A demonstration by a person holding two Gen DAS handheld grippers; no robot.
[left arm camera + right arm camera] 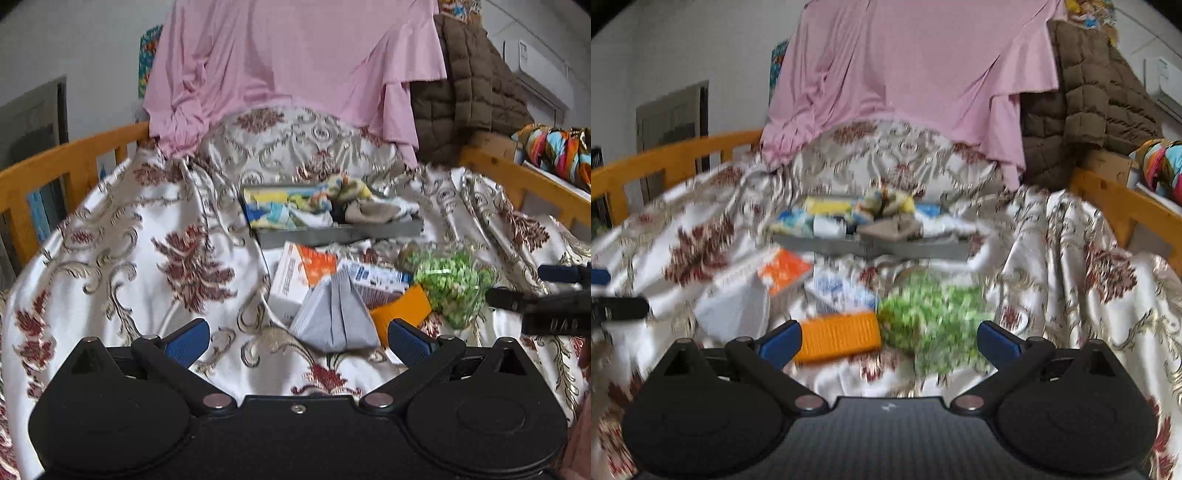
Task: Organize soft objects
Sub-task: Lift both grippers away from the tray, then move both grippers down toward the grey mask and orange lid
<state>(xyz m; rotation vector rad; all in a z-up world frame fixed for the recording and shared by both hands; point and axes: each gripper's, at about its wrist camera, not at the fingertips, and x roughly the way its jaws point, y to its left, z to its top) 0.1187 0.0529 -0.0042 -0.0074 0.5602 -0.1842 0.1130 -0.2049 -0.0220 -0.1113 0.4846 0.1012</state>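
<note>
From your left wrist camera, your left gripper (297,341) hangs over the flowered bedspread (122,236) with its blue-padded jaws spread wide and nothing between them. Just ahead of the fingers lies a folded grey cloth (334,314), tented into a peak. Behind it sit a white and orange box (301,273) and a blue and white box (373,277); an orange block (402,308) rests just beside the cloth on its right, and a green-speckled bundle (452,286) lies further right. Beyond these, a shallow grey tray (332,230) holds colourful cloths and a beige rag. Your right gripper (546,291) shows at the right edge, near the green bundle; from here you cannot tell how its jaws stand.

From your right wrist camera, blurred, your right gripper (888,341) is also wide open and empty. The orange block (838,336) and green-speckled bundle (931,317) lie just ahead of its fingers, side by side. The grey tray (871,249) sits further back, with a pink sheet (916,74) draped behind it. Your left gripper (613,295) peeks in at the left edge
</note>
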